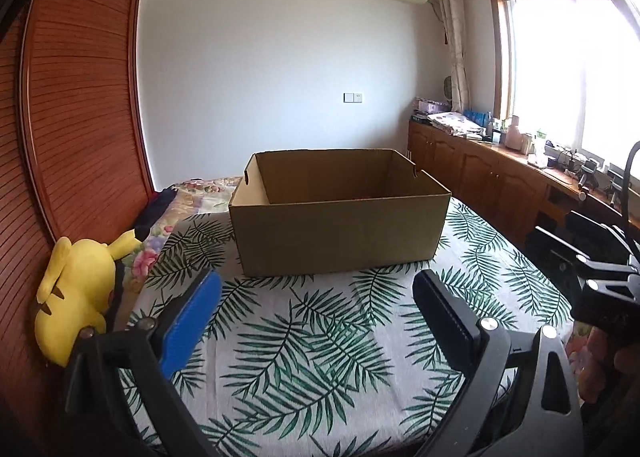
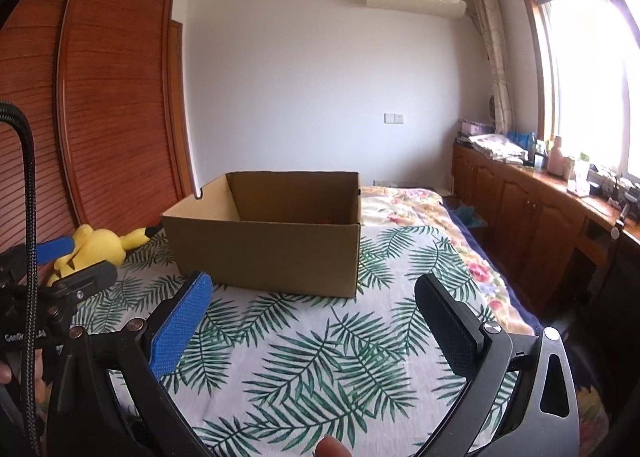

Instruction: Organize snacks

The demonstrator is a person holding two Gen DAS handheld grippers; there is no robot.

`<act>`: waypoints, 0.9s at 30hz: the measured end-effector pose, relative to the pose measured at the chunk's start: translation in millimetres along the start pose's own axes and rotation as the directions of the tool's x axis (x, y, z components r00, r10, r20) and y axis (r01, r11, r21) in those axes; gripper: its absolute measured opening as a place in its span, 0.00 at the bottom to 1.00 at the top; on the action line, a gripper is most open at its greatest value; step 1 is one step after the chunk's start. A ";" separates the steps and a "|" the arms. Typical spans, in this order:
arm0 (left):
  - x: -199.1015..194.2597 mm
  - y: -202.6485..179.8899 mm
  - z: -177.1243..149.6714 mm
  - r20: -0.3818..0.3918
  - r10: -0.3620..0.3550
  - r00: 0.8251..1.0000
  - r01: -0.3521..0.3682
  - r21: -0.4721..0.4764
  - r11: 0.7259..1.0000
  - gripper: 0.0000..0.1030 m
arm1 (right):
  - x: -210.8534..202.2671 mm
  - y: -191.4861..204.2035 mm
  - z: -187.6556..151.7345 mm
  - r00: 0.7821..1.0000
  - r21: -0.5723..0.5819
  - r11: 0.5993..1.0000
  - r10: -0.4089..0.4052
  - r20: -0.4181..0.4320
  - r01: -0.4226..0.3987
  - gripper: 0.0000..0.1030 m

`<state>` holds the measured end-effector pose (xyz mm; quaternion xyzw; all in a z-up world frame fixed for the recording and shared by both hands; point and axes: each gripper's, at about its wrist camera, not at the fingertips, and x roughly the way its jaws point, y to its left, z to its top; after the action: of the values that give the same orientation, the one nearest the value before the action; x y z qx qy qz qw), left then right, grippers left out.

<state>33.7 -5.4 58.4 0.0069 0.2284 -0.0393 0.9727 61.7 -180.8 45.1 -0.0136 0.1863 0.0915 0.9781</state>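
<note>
Frankly, with both our left tongs [image 1: 316, 289] and right tongs [image 2: 312, 293] spread open and empty, and no snacks visible, we risk nudging the light cardboard box [image 1: 340, 233] across the leaf-print cloth [image 1: 304, 357].

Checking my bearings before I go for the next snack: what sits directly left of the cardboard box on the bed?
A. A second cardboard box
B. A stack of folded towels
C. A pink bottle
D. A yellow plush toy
D: a yellow plush toy lies by the wooden wardrobe, left of the open cardboard box on the leaf-print cloth.
</note>
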 end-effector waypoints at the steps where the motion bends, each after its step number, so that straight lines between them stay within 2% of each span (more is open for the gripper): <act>1: -1.1 0.0 -1.9 0.001 0.002 1.000 -0.002 -0.001 1.000 0.95 | -1.2 -1.1 -1.8 1.000 0.000 1.000 -0.005 0.003 0.005 1.00; 27: -0.4 3.7 -11.8 -0.007 0.009 1.000 -0.009 -0.024 1.000 0.95 | -4.0 -9.1 -12.4 1.000 0.007 1.000 -0.011 -0.001 0.011 0.99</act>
<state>28.3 -1.3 48.0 -0.0035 0.2323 -0.0321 0.9721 55.3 -191.2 34.9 -0.0111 0.1871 0.0855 0.9785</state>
